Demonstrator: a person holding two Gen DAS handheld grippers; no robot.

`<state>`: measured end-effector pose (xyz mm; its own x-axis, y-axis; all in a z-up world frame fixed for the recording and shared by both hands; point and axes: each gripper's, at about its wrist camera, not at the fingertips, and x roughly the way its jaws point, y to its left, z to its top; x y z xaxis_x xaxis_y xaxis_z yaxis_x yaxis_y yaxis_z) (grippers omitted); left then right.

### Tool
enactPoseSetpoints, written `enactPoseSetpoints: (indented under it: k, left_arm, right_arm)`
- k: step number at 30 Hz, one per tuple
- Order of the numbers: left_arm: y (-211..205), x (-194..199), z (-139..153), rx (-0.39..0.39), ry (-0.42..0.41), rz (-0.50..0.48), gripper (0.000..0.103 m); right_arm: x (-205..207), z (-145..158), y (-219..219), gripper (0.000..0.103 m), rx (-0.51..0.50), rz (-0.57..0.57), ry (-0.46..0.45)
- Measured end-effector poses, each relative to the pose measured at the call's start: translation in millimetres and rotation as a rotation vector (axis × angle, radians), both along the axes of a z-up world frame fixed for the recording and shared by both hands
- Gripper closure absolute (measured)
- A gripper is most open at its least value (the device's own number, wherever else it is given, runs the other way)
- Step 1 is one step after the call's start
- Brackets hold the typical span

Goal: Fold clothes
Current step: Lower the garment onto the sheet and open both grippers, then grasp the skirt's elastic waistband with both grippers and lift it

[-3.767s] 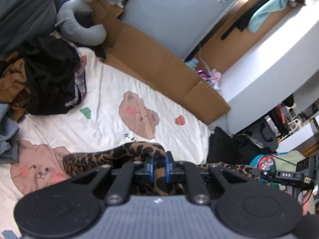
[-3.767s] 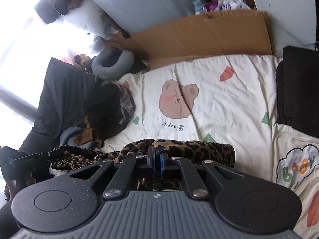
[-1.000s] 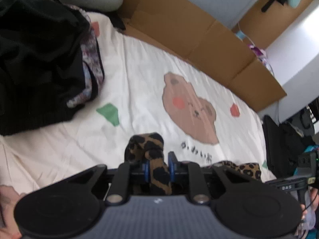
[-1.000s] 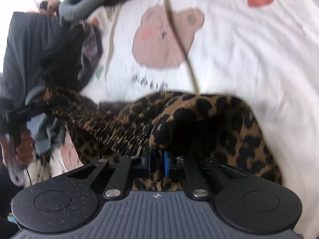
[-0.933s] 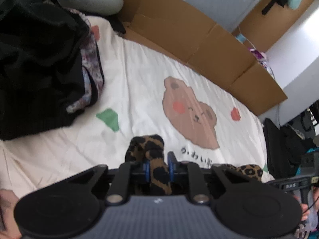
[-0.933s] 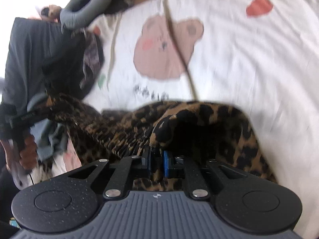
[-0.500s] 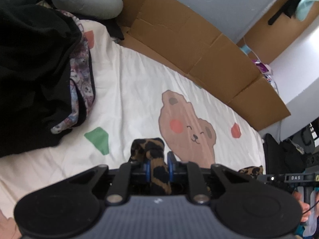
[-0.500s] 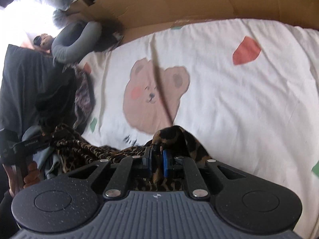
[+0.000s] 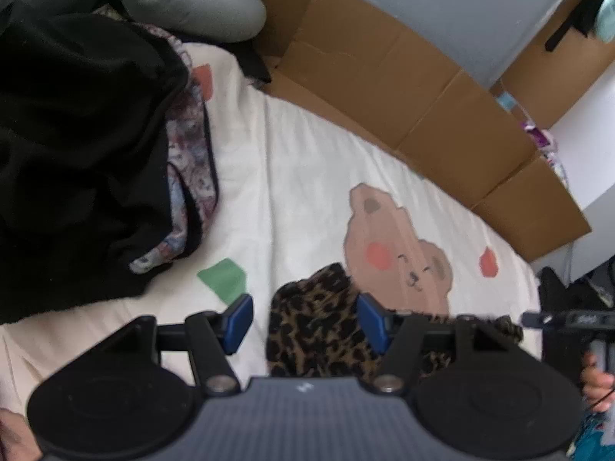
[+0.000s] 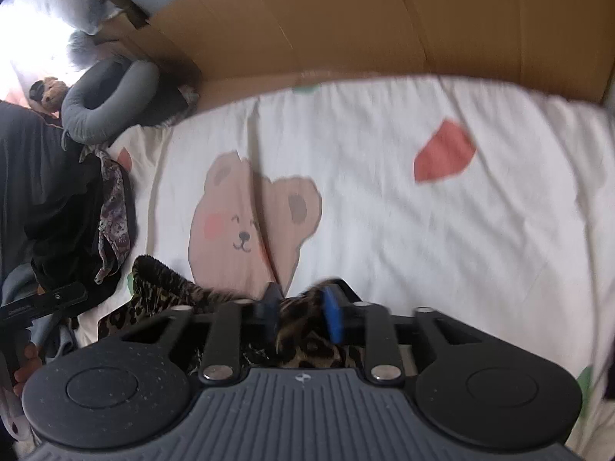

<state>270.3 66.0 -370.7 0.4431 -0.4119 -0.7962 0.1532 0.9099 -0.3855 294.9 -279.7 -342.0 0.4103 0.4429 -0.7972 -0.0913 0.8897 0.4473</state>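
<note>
Both grippers, left and right, angled down, jaws opening around one leopard-print garment; pads not pressing.

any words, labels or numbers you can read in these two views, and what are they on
None can be read for certain.
Other gripper's black bar, left wrist view: pale lettering, too blurred to read.
Same kind of bar, right wrist view: a small pale label, too small to read.
Grey gripper body and: a small white logo mark each, no letters.
Bedsheet: bear and coloured shapes only, no writing in view.
</note>
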Motion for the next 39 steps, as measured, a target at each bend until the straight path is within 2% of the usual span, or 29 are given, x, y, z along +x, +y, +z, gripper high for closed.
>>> enactPoseSetpoints:
  k: [6,8,16,19,23,28,34,37,39]
  left_arm:
    - [-16.2,3.2,-12.8,0.081,-0.018,-0.089,0.041]
    - [-21.9,5.8,-18.8,0.108,-0.025,-0.124,0.041]
    - [-33.8,18.5,-42.8,0.158,-0.005,-0.199,0.041]
    - [-42.4,21.6,-46.0,0.190,-0.003,-0.246,0.040]
    - [-56.4,26.3,-52.0,0.235,-0.005,-0.322,0.037]
    - [-75.4,41.0,-60.1,0.255,0.004,-0.367,0.036]
    - [-97.3,48.0,-61.2,0.324,-0.026,-0.423,0.037]
    - [-100.2,46.3,-61.2,0.334,-0.040,-0.436,0.039]
    - [-100.6,45.2,-60.6,0.335,-0.049,-0.441,0.041]
  right_arm:
    - [-0.5,5.2,-4.8,0.059,-0.064,0.025,-0.040]
    - [-3.3,1.6,-6.3,0.051,-0.092,0.045,-0.040]
    - [-14.3,-17.6,-11.4,0.044,-0.203,0.124,-0.042]
    - [-15.1,-27.2,0.4,0.043,-0.270,0.183,-0.053]
    - [-13.7,-36.2,23.7,0.035,-0.361,0.288,-0.068]
    - [-6.1,-42.5,45.6,0.032,-0.386,0.348,-0.083]
    - [6.1,-49.4,53.8,0.032,-0.395,0.337,-0.090]
    - [9.1,-50.2,51.8,0.034,-0.391,0.320,-0.097]
    - [10.8,-49.4,49.1,0.039,-0.373,0.305,-0.098]
